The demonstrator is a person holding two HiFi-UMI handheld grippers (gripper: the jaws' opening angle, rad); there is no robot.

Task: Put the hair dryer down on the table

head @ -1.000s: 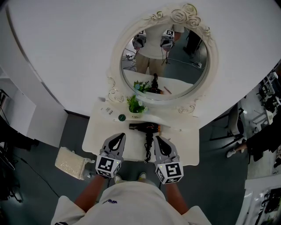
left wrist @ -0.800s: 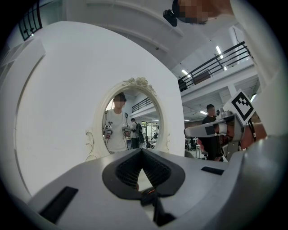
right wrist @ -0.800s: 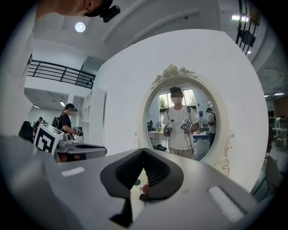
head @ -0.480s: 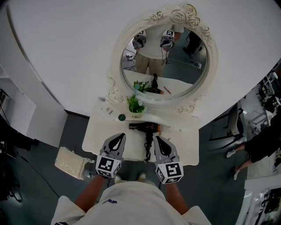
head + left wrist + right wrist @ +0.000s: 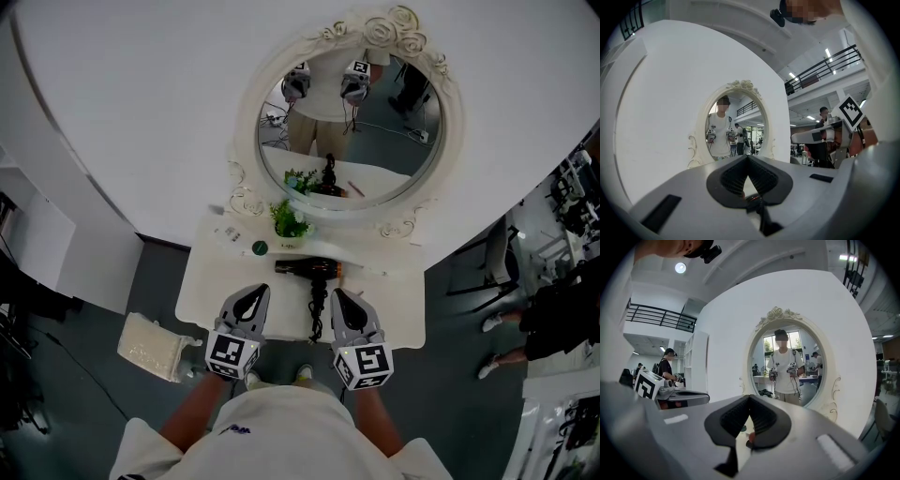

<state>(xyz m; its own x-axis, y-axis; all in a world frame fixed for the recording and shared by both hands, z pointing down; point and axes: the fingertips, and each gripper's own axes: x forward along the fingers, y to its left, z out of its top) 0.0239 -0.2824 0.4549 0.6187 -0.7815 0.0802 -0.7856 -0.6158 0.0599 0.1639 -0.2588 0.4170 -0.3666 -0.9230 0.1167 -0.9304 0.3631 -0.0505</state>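
Note:
The black hair dryer (image 5: 305,269) lies on its side on the white vanity table (image 5: 211,281), nozzle to the left, with an orange band at its right end. Its black cord (image 5: 317,314) runs toward the front edge between my two grippers. My left gripper (image 5: 253,292) is over the front of the table, left of the cord, shut and holding nothing. To the right of the cord, my right gripper (image 5: 339,294) is shut and empty too. In the gripper views the left gripper (image 5: 748,158) and the right gripper (image 5: 750,397) have their tips together, pointing at the mirror.
An oval ornate mirror (image 5: 352,122) hangs behind the table. A small green plant (image 5: 289,221), a round green lid (image 5: 260,248) and small white items sit at the back left. A pale cushion-like bundle (image 5: 150,345) lies on the floor at the left. People stand far right.

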